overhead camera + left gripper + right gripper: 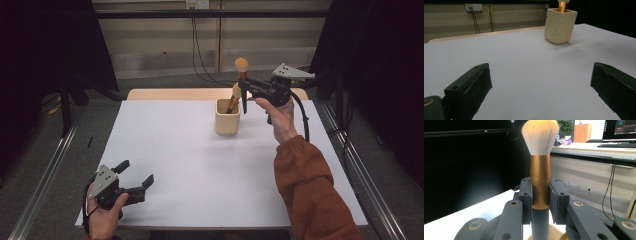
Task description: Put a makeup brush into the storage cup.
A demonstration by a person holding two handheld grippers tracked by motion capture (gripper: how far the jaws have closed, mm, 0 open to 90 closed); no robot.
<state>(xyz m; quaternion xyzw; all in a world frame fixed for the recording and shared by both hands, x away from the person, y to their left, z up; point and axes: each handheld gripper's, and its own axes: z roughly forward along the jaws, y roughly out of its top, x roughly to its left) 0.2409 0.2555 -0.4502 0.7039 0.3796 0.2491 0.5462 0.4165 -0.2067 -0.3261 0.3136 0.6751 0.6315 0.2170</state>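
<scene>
Makeup brush (539,182) upright, bristles up, above the beige cup (227,117) at the counter's (200,165) far side — right gripper (243,86) jaws clenched on its copper ferrule. Left gripper (136,176) near the front edge — jaws wide apart, holding nothing.

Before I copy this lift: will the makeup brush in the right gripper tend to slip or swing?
Probably stiff: the makeup brush stands upright in the right gripper. Its glossy metal collar looks smooth, so it might slide. It seems light, and its soft bristles would likely splay if pressed.
</scene>
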